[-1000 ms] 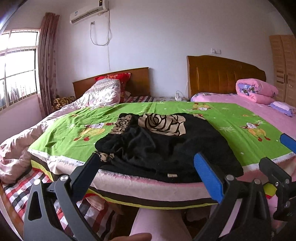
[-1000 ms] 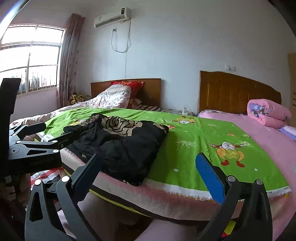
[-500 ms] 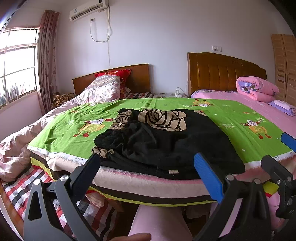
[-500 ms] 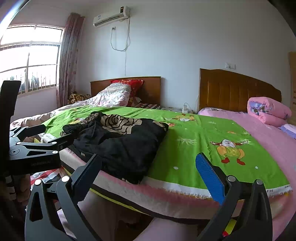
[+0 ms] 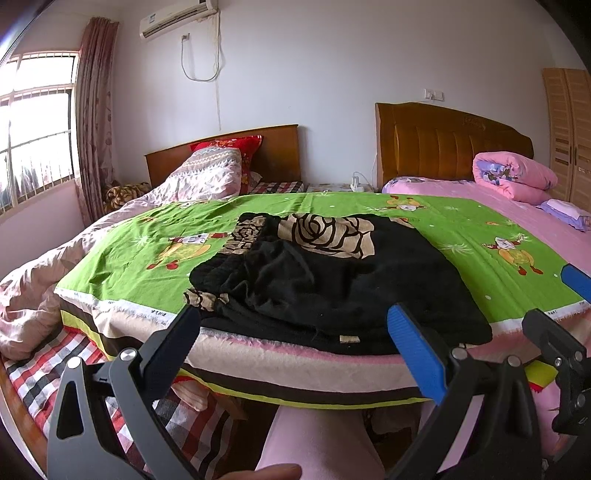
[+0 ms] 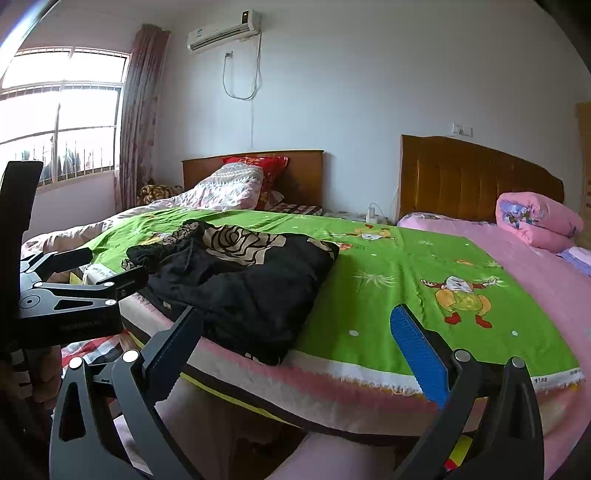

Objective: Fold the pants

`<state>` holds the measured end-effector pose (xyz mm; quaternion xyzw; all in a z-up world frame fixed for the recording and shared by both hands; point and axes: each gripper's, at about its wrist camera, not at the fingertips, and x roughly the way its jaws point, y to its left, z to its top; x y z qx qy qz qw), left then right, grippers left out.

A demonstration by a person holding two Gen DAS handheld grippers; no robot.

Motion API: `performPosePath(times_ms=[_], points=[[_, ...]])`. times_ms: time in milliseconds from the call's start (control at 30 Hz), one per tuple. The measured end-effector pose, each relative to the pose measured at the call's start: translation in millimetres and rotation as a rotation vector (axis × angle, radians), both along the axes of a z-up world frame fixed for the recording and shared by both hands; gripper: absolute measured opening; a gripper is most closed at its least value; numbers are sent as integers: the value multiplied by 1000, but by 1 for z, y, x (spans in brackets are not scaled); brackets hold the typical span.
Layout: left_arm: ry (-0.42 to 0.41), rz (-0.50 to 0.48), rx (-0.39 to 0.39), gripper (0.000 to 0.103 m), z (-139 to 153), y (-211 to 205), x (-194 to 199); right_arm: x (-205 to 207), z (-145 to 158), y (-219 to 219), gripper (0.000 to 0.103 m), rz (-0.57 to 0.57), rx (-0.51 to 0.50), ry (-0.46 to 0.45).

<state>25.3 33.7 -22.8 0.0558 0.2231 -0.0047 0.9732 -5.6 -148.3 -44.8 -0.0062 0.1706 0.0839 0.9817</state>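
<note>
Hanging just off the near edge of the bed, the left gripper (image 5: 295,343) and the right gripper (image 6: 299,343) both stand with jaws spread wide and nothing between them. One pair of black pants (image 5: 332,291), bunched into a loose heap with a tan rose-print panel on top, lies on the green cartoon sheet (image 5: 476,236) close to that near edge. Beyond it sit two wooden headboards (image 5: 443,147), one rolled pink quilt (image 5: 513,177), one red pillow (image 5: 236,146) and what looks like a charger plugged in between the beds. One air conditioner (image 5: 177,18) is mounted high on the far wall beside one curtained window (image 5: 33,125).
</note>
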Motion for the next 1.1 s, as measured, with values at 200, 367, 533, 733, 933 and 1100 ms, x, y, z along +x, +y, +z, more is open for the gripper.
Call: performPosePath(times_ms=[200, 367, 533, 733, 933, 1100], points=[[1, 3, 2, 102, 0, 1, 0, 1, -1, 0, 99, 6, 0, 5], [1, 11, 2, 102, -1, 3, 0, 2, -2, 1, 99, 17, -2, 10], [2, 18, 5, 102, 0, 3, 0, 2, -2, 2, 99, 23, -4, 13], [0, 21, 10, 102, 1, 3, 0, 2, -2, 2, 99, 23, -5, 12], [-9, 22, 23, 102, 2, 0, -3, 2, -1, 2, 99, 26, -4, 12], [-15, 25, 31, 102, 3, -3, -3, 2, -2, 2, 99, 25, -3, 11]])
